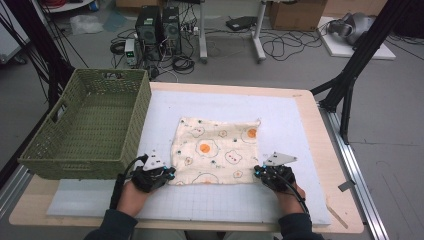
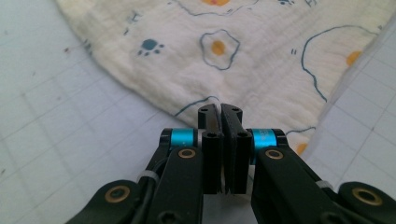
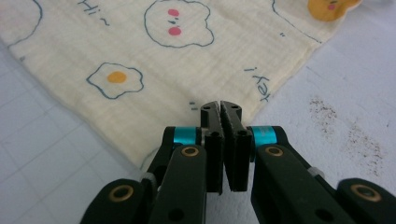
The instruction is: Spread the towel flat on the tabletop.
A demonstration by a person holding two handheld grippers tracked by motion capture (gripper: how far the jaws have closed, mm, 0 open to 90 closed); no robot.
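Cream cloth (image 1: 216, 150) printed with fried eggs and bears, spread flat on the white gridded mat (image 1: 280, 200) in the middle of the tabletop (image 1: 345, 210), just right of the green woven basket (image 1: 85, 125).

Left tongs (image 1: 169, 173) at the cloth's near left corner, right tongs (image 1: 256, 171) at its near right corner, each in a hand coming in from the near edge.

In the left gripper view, left tongs (image 2: 220, 108) clenched, pads together with the tips over the cloth's hem (image 2: 187, 79); whether any fabric sits between them, hard to tell. Same in the right gripper view: right tongs (image 3: 221, 105) clenched at the cloth's edge (image 3: 154, 70), corner fabric passing under and behind the tips, grip unconfirmed.

Risks from here, as a judgement:
- Possibly a pinch on only a thread's width of hem, or none at all. On a lift, likely slip-out of one corner, leaving the cloth hanging from a single side and folding crooked.
- Possibly the mat caught with the fabric, since the tips sit low against it. A lift then dragging the mat, shifting the cloth.
- Uneven raising of the two hands: skewed fold, corners missing the far edge.
- A sweep leftward too close to the basket: near left corner snagging on the woven wall.

Worth a small test lift first, watching for both corners rising together.
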